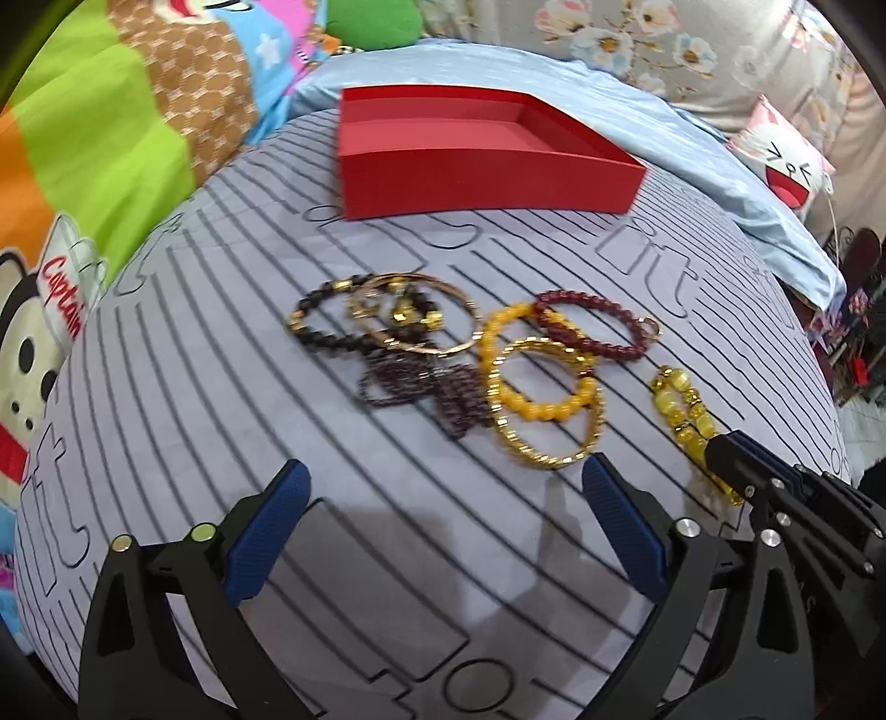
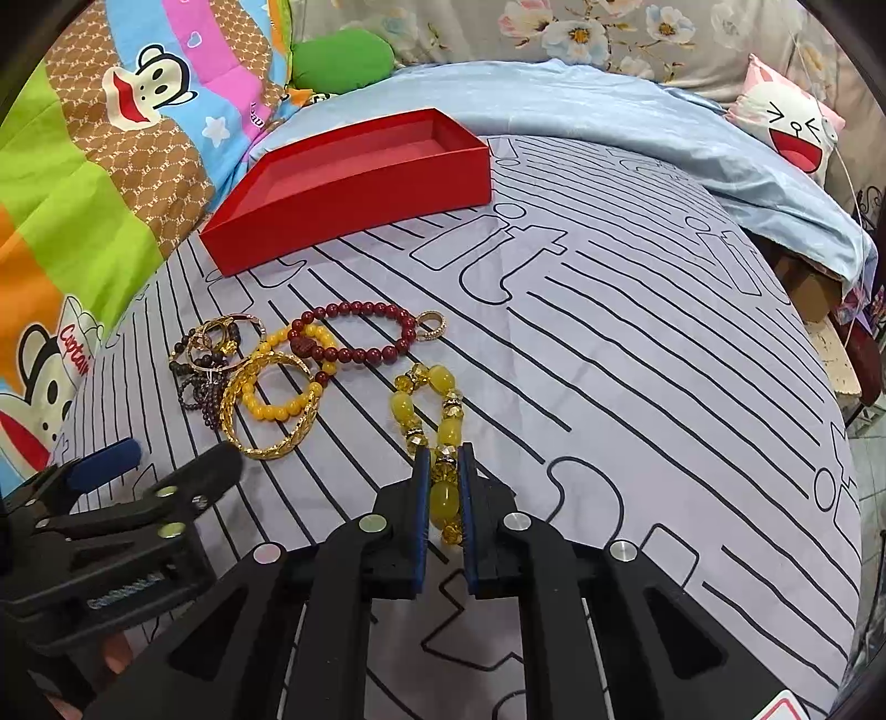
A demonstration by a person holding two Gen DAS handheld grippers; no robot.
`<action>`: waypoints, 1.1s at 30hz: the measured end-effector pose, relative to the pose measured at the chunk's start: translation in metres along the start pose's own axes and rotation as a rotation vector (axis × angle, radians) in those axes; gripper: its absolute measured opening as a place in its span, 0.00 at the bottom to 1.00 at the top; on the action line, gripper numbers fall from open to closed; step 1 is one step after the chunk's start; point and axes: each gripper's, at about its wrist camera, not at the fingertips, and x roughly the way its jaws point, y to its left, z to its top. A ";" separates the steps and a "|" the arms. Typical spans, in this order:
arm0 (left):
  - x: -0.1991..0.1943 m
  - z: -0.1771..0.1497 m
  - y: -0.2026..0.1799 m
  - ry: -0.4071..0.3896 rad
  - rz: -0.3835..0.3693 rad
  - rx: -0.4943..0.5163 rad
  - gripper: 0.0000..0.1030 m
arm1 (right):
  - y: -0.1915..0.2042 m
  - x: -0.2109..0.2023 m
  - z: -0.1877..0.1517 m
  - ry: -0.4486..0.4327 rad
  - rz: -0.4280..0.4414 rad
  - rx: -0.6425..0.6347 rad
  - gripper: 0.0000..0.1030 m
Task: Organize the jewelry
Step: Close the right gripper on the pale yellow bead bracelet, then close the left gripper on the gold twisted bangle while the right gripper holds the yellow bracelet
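Bed surface ahead of the fingers: grey sheet [image 2: 609, 343] with black line print. Beyond the fingertips, a pale blue blanket [image 2: 581, 105] and floral fabric [image 2: 637, 33]. Left of the fingers, a cartoon-monkey quilt [image 2: 111, 166]; far right, a laughing-face cushion [image 2: 792, 127].

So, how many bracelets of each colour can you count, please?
Yellow or gold: 4, namely yellow crystal bracelet, amber bead bracelet, gold bangle, thin gold bangle
Dark red: 1, dark red bead bracelet
Dark brown or purple: 2, black bead bracelet, purple bead strand
Total: 7
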 end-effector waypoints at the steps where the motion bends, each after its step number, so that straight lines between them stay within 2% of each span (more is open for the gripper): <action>1: 0.002 0.000 -0.002 0.005 -0.003 0.004 0.84 | -0.001 0.000 0.000 0.003 0.003 0.004 0.09; 5: 0.008 0.006 -0.006 0.012 -0.004 0.008 0.78 | -0.003 0.000 0.001 0.013 0.023 0.019 0.09; 9: 0.010 0.013 -0.003 0.011 -0.006 -0.003 0.62 | -0.004 0.000 0.005 0.014 0.030 0.023 0.09; 12: 0.010 0.018 0.003 0.017 -0.045 -0.032 0.62 | -0.005 0.001 0.009 0.016 0.033 0.023 0.09; 15: 0.014 0.018 0.001 0.024 -0.017 -0.010 0.61 | -0.006 0.003 0.011 0.021 0.037 0.030 0.09; 20: 0.012 0.016 0.002 0.023 -0.004 0.001 0.48 | -0.005 0.002 0.012 0.024 0.039 0.021 0.09; 22: 0.010 0.015 0.003 0.027 -0.011 0.003 0.34 | -0.005 0.000 0.012 0.025 0.040 0.019 0.09; 27: 0.007 0.010 0.001 0.035 -0.033 0.029 0.18 | -0.002 0.000 0.011 0.029 0.044 0.014 0.09; 33: -0.001 0.005 0.008 0.051 -0.095 0.019 0.10 | 0.001 -0.004 0.007 0.032 0.044 0.003 0.09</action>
